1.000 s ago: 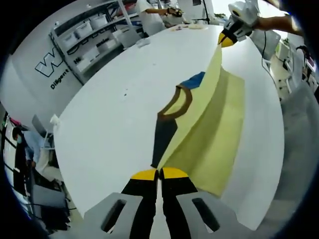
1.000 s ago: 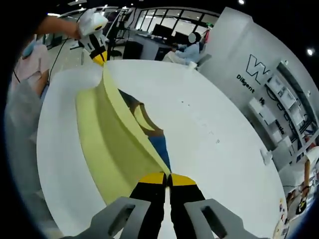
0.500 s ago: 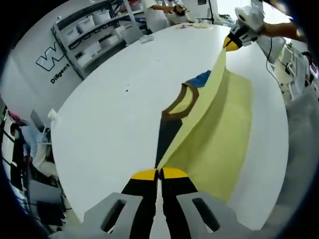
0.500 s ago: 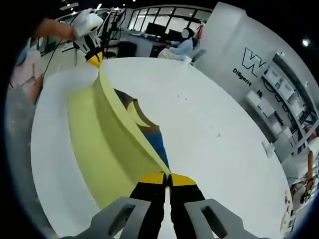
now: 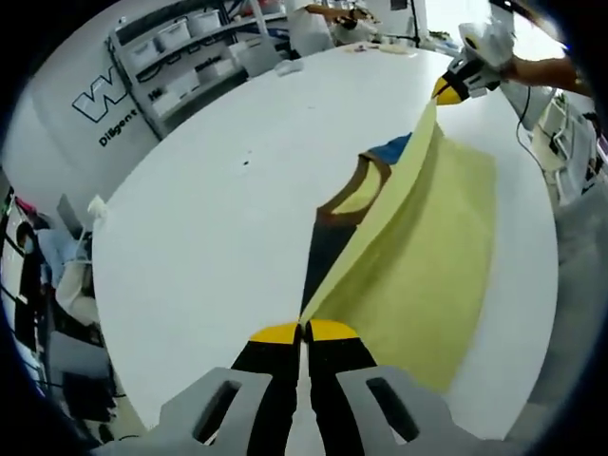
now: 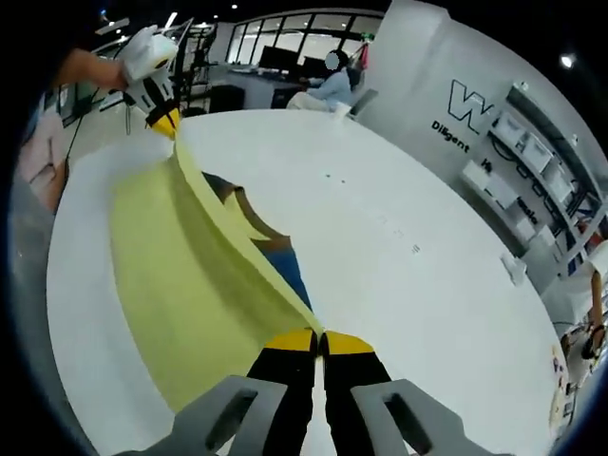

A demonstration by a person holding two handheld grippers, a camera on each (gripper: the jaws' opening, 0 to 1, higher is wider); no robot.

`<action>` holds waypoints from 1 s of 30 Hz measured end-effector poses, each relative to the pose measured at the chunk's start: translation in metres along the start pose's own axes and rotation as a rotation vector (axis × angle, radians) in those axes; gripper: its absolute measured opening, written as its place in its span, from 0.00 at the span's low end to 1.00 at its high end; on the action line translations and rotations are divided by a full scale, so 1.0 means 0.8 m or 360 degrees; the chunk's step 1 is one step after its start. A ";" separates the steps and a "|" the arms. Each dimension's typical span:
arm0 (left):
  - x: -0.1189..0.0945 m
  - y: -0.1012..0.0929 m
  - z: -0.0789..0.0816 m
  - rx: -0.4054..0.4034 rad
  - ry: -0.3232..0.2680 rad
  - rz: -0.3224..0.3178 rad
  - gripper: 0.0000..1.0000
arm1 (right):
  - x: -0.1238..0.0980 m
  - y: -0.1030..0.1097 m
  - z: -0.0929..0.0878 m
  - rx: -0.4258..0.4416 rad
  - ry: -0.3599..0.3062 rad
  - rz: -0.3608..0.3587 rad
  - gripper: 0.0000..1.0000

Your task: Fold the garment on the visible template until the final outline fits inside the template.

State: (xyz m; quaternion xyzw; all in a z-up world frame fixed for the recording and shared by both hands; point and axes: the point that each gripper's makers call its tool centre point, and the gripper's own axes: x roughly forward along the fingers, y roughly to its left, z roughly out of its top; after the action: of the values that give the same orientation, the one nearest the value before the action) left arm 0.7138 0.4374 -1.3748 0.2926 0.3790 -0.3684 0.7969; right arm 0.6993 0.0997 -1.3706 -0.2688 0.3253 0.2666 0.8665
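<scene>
- Holding one edge of the yellow garment [image 5: 418, 256] lifted off the white table [image 5: 209, 228], I have it stretched in a taut line between my two grippers.
- My left gripper [image 5: 303, 332] has its jaws pressed together on one end of that raised edge, the fabric coming straight out of the yellow tips.
- My right gripper [image 6: 318, 341] is clamped the same way on the other end; I also see it across the table in the left gripper view [image 5: 451, 87], with a hand behind it.
- From the right gripper view, the left gripper [image 6: 162, 119] shows at the far end.
- The rest of the garment drapes down from the lifted edge onto the table on one side.
- On the other side, the dark neckline, a brown band and a blue patch [image 5: 391, 150] show flat on the table.
</scene>
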 end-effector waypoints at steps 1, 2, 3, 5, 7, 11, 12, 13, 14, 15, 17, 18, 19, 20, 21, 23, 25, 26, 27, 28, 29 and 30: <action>0.003 0.002 -0.001 -0.0011 0.0003 -0.0001 0.01 | 0.003 -0.001 0.000 -0.0003 -0.0002 -0.0002 0.00; 0.003 0.002 -0.001 -0.0015 0.0004 -0.0002 0.01 | 0.005 -0.002 0.000 -0.0003 -0.0002 -0.0002 0.00; 0.006 0.002 -0.002 -0.0026 0.0004 -0.0003 0.01 | 0.008 -0.003 0.000 -0.0001 0.0000 -0.0003 0.00; 0.010 0.003 -0.002 -0.0028 0.0007 -0.0002 0.01 | 0.012 -0.003 -0.002 0.0006 0.0003 -0.0004 0.00; 0.014 0.004 -0.003 -0.0020 0.0015 -0.0002 0.01 | 0.016 -0.003 -0.004 0.0013 0.0008 -0.0005 0.00; 0.020 0.006 -0.005 -0.0006 0.0017 -0.0003 0.01 | 0.024 -0.005 -0.008 0.0021 0.0011 -0.0007 0.00; 0.021 0.007 -0.005 -0.0009 0.0017 -0.0004 0.01 | 0.027 -0.006 -0.009 0.0021 0.0012 -0.0006 0.00; 0.023 0.007 -0.005 -0.0010 0.0016 -0.0005 0.01 | 0.027 -0.006 -0.010 0.0019 0.0012 -0.0006 0.00; 0.024 0.008 -0.006 -0.0010 0.0016 -0.0002 0.01 | 0.027 -0.006 -0.011 0.0021 0.0013 -0.0004 0.00; 0.025 0.008 -0.005 -0.0009 0.0016 0.0001 0.01 | 0.027 -0.005 -0.011 0.0023 0.0015 -0.0004 0.00; 0.028 0.009 -0.005 -0.0010 0.0018 0.0003 0.01 | 0.027 -0.004 -0.011 0.0020 0.0018 -0.0005 0.00; 0.029 0.009 -0.006 -0.0009 0.0021 0.0002 0.01 | 0.028 -0.003 -0.011 0.0020 0.0021 -0.0004 0.00; 0.031 0.009 -0.007 -0.0005 0.0024 0.0002 0.01 | 0.029 -0.002 -0.012 0.0017 0.0025 -0.0003 0.00; 0.032 0.009 -0.007 -0.0003 0.0027 0.0002 0.01 | 0.030 -0.002 -0.012 0.0017 0.0026 -0.0003 0.00; 0.034 0.009 -0.008 -0.0004 0.0031 0.0003 0.01 | 0.031 -0.002 -0.012 0.0017 0.0026 -0.0003 0.00; 0.036 0.009 -0.009 -0.0005 0.0035 0.0006 0.01 | 0.034 -0.001 -0.012 0.0016 0.0031 -0.0002 0.00; 0.039 0.011 -0.010 -0.0005 0.0041 0.0012 0.01 | 0.038 -0.001 -0.013 0.0009 0.0033 -0.0003 0.00; 0.040 0.012 -0.010 0.0013 0.0042 0.0019 0.01 | 0.039 0.000 -0.013 0.0005 0.0034 -0.0003 0.00; 0.043 0.014 -0.009 0.0057 0.0040 0.0038 0.01 | 0.042 -0.001 -0.013 0.0004 0.0035 -0.0001 0.00; 0.044 0.013 -0.010 0.0065 0.0045 0.0037 0.01 | 0.046 -0.002 -0.013 0.0004 0.0040 0.0001 0.00; 0.046 0.013 -0.010 0.0065 0.0048 0.0035 0.01 | 0.047 -0.003 -0.014 0.0006 0.0040 0.0000 0.00; 0.049 0.013 -0.011 0.0066 0.0058 0.0035 0.01 | 0.049 -0.004 -0.015 0.0010 0.0041 0.0001 0.00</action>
State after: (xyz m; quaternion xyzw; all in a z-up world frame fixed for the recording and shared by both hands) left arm 0.7359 0.4350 -1.4096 0.3200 0.3824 -0.3619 0.7877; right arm 0.7216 0.1013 -1.4048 -0.2694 0.3374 0.2625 0.8630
